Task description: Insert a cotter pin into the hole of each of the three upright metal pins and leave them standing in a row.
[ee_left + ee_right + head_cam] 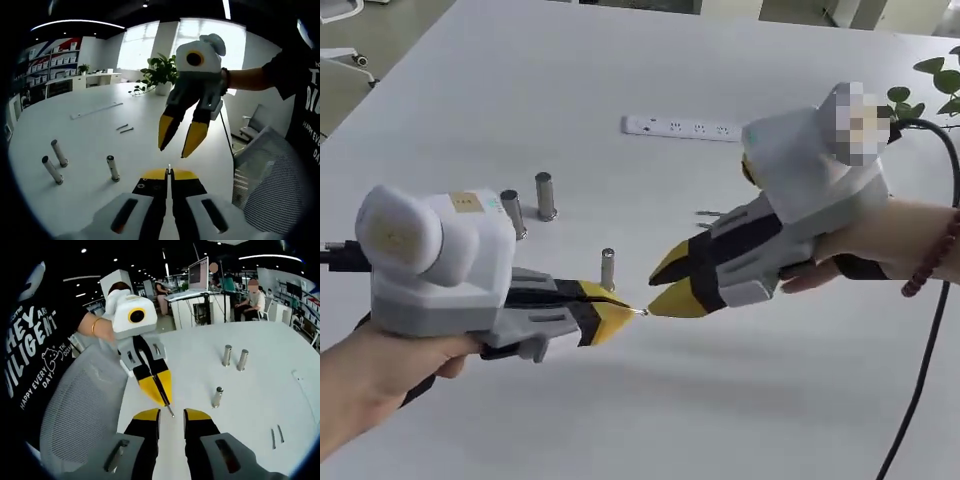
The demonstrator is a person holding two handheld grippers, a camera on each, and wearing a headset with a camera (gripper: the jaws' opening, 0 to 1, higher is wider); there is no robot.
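Three upright metal pins stand on the white table: two close together (544, 196) (512, 214) and one nearer (608, 269). My left gripper (625, 312) is shut on a thin cotter pin (642, 312) whose tip pokes out past the jaws. My right gripper (657, 292) faces it from the right, open, its yellow fingertips either side of that tip. In the left gripper view the cotter pin (169, 167) rises from my shut jaws below the right gripper (175, 149). In the right gripper view the cotter pin (169, 410) reaches between my open jaws.
Two spare cotter pins (710, 215) lie on the table behind the right gripper. A white power strip (680, 127) lies farther back, and a potted plant (930, 85) stands at the right edge. A black cable (930, 340) hangs from the right hand. A mesh chair (80, 405) stands beside the table.
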